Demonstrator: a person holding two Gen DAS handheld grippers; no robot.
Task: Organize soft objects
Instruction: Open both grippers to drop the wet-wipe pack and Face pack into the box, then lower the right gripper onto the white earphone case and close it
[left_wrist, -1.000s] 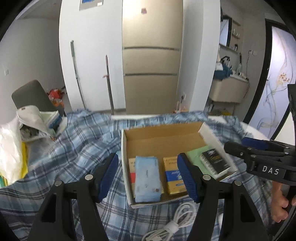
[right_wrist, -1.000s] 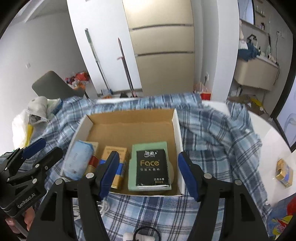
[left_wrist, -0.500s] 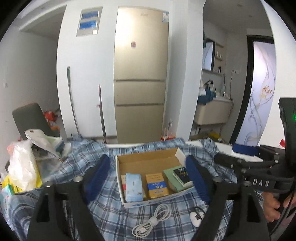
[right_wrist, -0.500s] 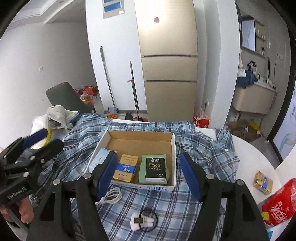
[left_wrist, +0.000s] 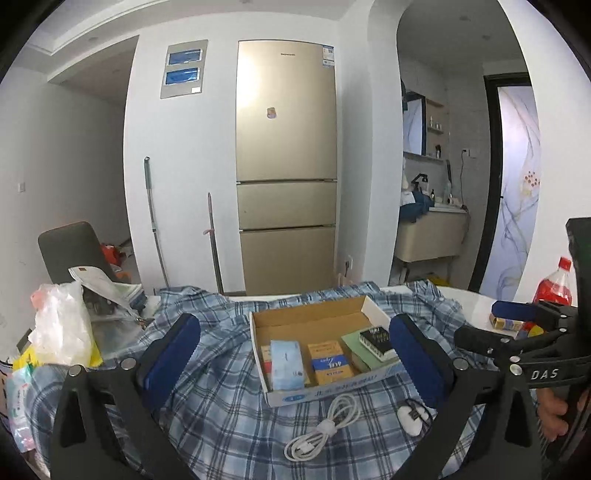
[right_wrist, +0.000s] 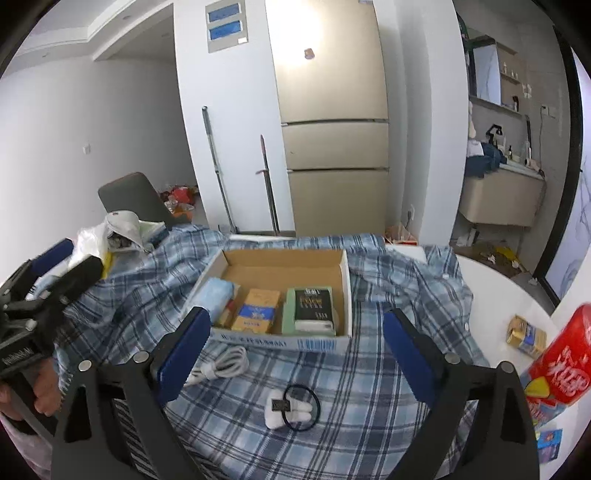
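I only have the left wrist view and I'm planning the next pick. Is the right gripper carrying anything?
Observer: No. The right wrist view shows the right gripper open, with nothing between its fingers. It is in front of the cardboard box.
Operator: My left gripper hides part of the white thing beside the cable. What is it?
Observer: A white plug-like piece, with a thin black ring touching it.
Operator: Anything past the plaid cloth on the right?
Observer: A small blue packet lies on the white table.
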